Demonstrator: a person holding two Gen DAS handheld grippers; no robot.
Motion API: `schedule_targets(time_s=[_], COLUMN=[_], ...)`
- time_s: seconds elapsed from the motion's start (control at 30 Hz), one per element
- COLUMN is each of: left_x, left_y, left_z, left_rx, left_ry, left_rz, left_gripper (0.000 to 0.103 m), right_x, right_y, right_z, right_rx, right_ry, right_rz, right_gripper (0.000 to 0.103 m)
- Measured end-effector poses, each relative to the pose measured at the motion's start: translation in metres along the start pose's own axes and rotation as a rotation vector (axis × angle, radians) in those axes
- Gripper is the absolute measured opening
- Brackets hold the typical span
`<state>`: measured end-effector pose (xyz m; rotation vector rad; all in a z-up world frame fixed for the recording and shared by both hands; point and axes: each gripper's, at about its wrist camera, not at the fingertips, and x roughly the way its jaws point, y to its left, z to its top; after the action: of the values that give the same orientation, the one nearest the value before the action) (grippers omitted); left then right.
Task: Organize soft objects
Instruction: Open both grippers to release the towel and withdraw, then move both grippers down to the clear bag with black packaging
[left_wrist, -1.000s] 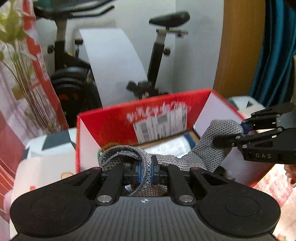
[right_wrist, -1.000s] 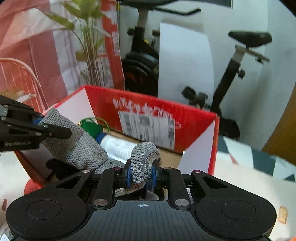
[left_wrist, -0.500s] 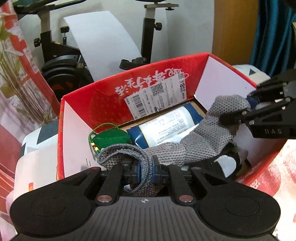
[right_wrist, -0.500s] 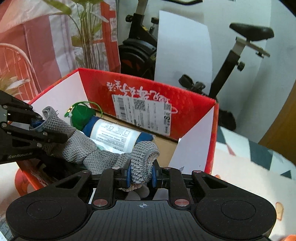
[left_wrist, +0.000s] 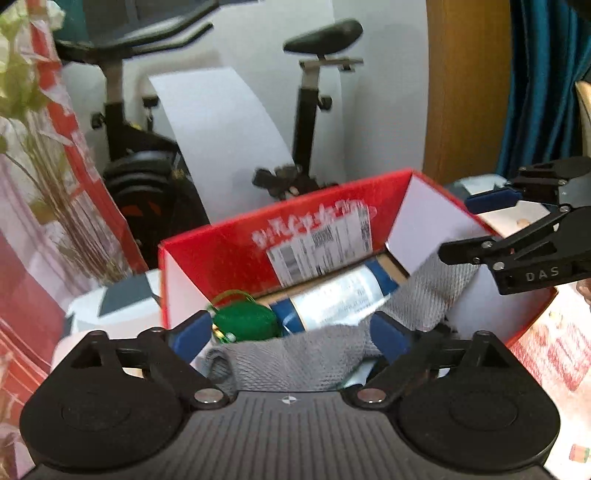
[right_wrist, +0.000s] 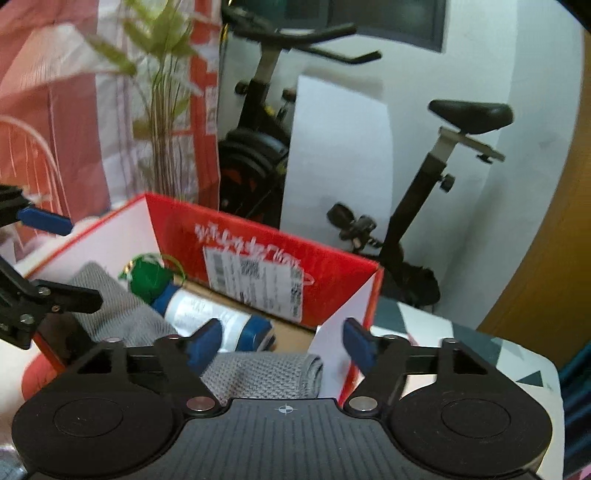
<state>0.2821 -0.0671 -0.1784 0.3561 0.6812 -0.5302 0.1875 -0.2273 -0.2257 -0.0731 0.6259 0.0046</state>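
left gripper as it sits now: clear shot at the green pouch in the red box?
Probably yes. The left gripper is open, and the green pouch sits just beyond it inside the red box with its top exposed. The grey knit cloth draped below the fingers could snag.

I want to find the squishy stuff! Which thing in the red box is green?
The small green pouch at the left end of the red box. The cloth is grey, the tube white and blue.
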Motion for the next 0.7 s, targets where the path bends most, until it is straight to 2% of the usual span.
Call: schedule_targets(time_s=[0.07,0.13,0.2,0.27,0.43,0.53,0.7], left_x=[-0.012,-0.023,-0.037,-0.048,-0.073,-0.084,-0.093], left_y=[0.003,0.006,0.007,0.005,-0.004,-0.003,-0.006], left_z=[0.000,-0.003,-0.011,-0.020,-0.051,-0.074,-0.117], left_rx=[-0.030,-0.067,-0.110,-0.141,-0.142,-0.179,-0.221], left_ry=[-0.027,-0.047,-0.074,-0.080,-0.078,-0.034,0.068], left_rz=[-0.002,-0.011,-0.006,0.028,0.100,0.077,0.059], left_gripper=[0.103,0.103,0.103,0.103,0.103,0.103,0.103], right_x=[-0.012,-0.026,-0.040,-0.054,-0.084,-0.096,-0.097], right_y=[-0.001,0.000,0.001,0.002,0.015,0.023,0.038], right_z=[0.000,-0.002,-0.006,-0.012,-0.035,-0.055,-0.095], right_rx=[0.019,0.040,0.058,0.087,0.119,0.143,0.174], right_ry=[-0.027,-0.052,-0.081,-0.114,-0.154,-0.125,0.010], right_rz=[-0.002,-0.003,0.008,0.022,0.037,0.078,0.088], right_gripper=[0.089,0.094,0.103,0.103,0.103,0.103,0.103])
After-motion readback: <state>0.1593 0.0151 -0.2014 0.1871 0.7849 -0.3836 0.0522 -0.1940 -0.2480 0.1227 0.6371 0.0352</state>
